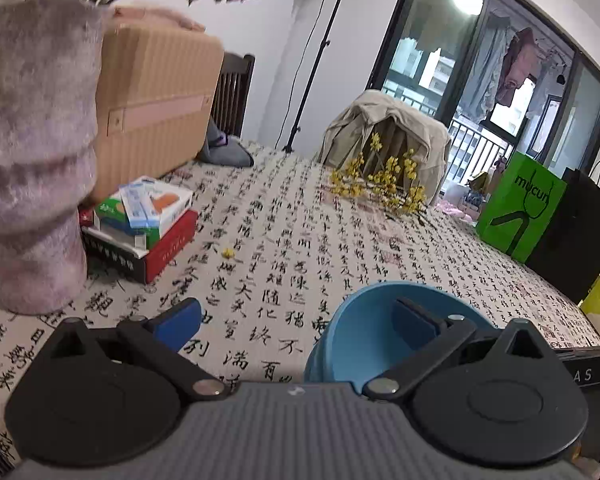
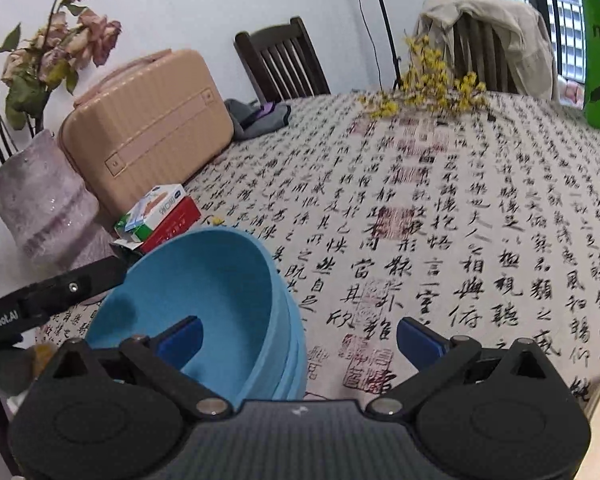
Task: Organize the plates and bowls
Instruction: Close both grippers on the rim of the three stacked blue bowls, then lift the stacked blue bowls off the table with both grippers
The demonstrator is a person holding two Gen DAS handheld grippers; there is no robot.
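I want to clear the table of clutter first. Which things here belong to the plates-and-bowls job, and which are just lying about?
Part of the job:
blue bowls, stacked
left gripper, open
right gripper, open

Just lying about:
suitcase
vase of dried roses
stack of boxes
yellow flowers
green bag
grey cloth

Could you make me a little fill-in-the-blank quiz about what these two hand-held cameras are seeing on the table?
1. The stacked bowls on the tablecloth are coloured ____.
2. The right gripper has its jaws ____, with nothing between them.
3. The flowers lying near the draped chair are ____.
4. Behind the pink vase stands a beige ____.

Missing words: blue; open; yellow; suitcase
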